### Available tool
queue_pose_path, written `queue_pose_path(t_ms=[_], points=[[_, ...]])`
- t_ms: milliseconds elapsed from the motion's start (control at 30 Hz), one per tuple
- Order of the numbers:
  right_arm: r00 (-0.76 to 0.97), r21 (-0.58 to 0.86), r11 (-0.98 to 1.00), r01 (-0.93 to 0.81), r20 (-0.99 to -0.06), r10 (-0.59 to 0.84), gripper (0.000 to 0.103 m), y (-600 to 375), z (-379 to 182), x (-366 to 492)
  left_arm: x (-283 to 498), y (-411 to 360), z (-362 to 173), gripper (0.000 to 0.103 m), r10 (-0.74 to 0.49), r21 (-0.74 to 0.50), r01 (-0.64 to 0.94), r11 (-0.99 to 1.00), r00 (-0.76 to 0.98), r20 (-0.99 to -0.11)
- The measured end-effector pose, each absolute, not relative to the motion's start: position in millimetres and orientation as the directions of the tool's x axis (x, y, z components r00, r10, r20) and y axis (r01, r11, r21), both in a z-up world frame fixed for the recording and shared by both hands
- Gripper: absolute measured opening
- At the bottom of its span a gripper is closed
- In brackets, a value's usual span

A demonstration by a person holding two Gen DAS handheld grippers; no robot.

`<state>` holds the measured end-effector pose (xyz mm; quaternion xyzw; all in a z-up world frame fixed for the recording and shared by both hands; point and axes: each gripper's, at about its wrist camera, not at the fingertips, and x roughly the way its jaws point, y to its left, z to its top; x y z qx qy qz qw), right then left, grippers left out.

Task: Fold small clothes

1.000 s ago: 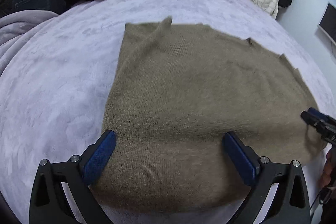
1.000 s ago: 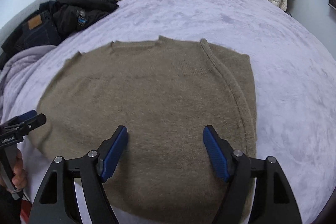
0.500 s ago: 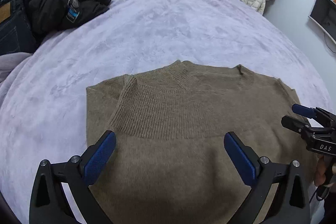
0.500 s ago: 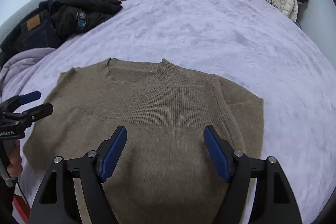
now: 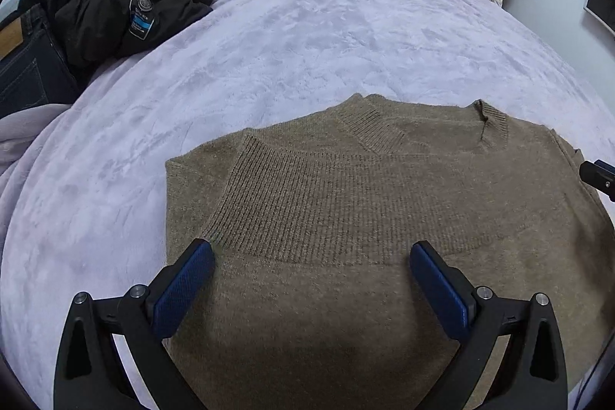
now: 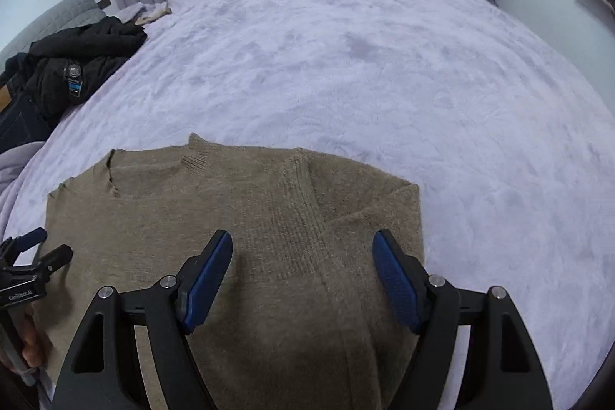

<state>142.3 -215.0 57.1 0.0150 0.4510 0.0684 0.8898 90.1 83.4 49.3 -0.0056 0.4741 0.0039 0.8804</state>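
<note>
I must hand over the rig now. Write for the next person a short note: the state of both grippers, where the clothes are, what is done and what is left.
Left gripper: jaws open, holding nothing, above the near part of the olive-brown knitted sweater.
Right gripper: jaws open, holding nothing, above the same sweater's right side.
Sweater: lies flat on the lilac fleece blanket, neckline on the far side, ribbed hem band folded up across the body.
Pile of black jacket and dark jeans: at the far left of the bed, untouched.
Done: one fold, bottom to top.
Left: probably fold the sweater smaller, then take the next piece.
</note>
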Motion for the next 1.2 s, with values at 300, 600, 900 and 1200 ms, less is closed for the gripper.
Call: queue_pose_path(t_ms=[300,600,900,1200], points=[[0.580,-0.040,0.938,-0.345,-0.795,0.180,0.079,-117.7,64.3,90.4,58.1,54.6,62.3,0.103,0.006,-0.008,-0.023,1.000,0.577,-0.816],[0.549,-0.064,0.948,-0.312,-0.826,0.125,0.079,-136.5,29.3,89.0,48.4,71.5,30.9,0.103,0.030,0.003,-0.050,0.999,0.533,-0.845],[0.571,-0.052,0.992,-0.113,-0.820,0.022,0.080,-223.8,45.2,81.0,19.0,124.2,49.6,0.103,-0.018,-0.088,-0.097,0.991,0.563,-0.826],[0.637,0.090,0.994,-0.069,-0.763,0.113,0.080,-240.8,70.4,44.5,30.0,178.2,11.5,0.103,-0.354,-0.452,-0.109,0.885,0.472,-0.807]])
